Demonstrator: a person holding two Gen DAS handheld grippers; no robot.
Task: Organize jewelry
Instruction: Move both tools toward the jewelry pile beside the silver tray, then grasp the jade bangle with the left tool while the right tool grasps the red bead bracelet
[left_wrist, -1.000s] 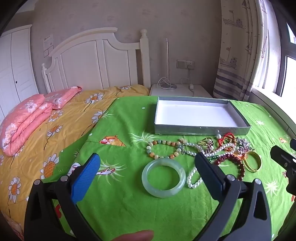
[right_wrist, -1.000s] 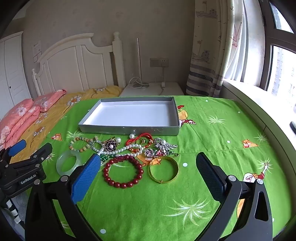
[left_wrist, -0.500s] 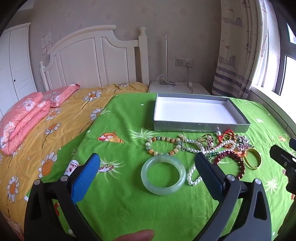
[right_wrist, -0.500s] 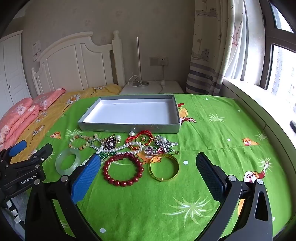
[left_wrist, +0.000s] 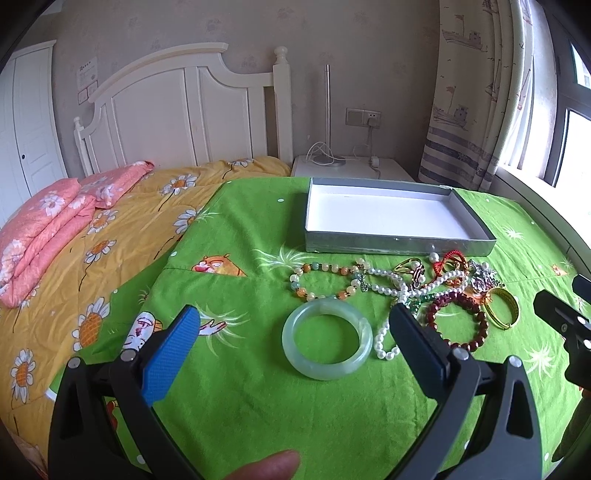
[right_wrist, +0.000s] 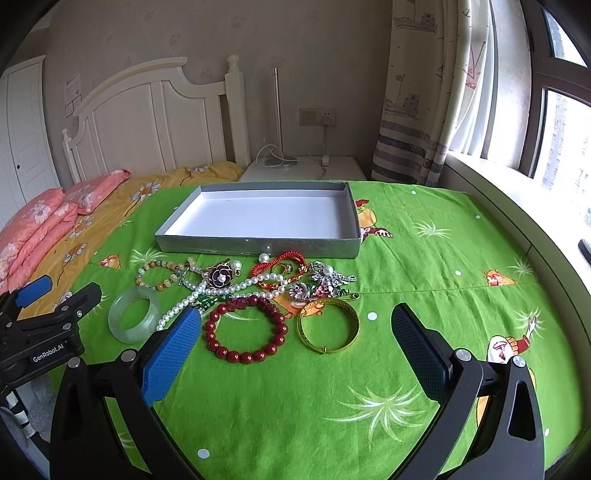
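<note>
A pile of jewelry lies on a green cloth in front of an empty grey tray (left_wrist: 399, 248) (right_wrist: 258, 246). A pale jade bangle (left_wrist: 327, 338) (right_wrist: 134, 314) sits nearest the left gripper (left_wrist: 295, 325), which hangs open above it. Next to it lie a pearl strand (left_wrist: 391, 291), a coloured bead bracelet (left_wrist: 325, 280), a dark red bead bracelet (right_wrist: 245, 329) and a gold bangle (right_wrist: 328, 328). Brooches (right_wrist: 330, 280) and a red cord (right_wrist: 279, 260) lie by the tray wall. The right gripper (right_wrist: 295, 325) is open above the red beads and gold bangle.
The green cloth (right_wrist: 424, 295) covers a bed with a yellow flowered quilt (left_wrist: 92, 251) and pink pillows (left_wrist: 44, 221) at the left. A white headboard (left_wrist: 177, 118), a nightstand (right_wrist: 306, 166) and a window sill (right_wrist: 524, 206) stand beyond. A fingertip (left_wrist: 266, 467) shows at the bottom edge.
Both grippers have tilted and moved slightly, so the jewelry and tray sit a little higher in each view. Both stay open and nothing has been picked up.
</note>
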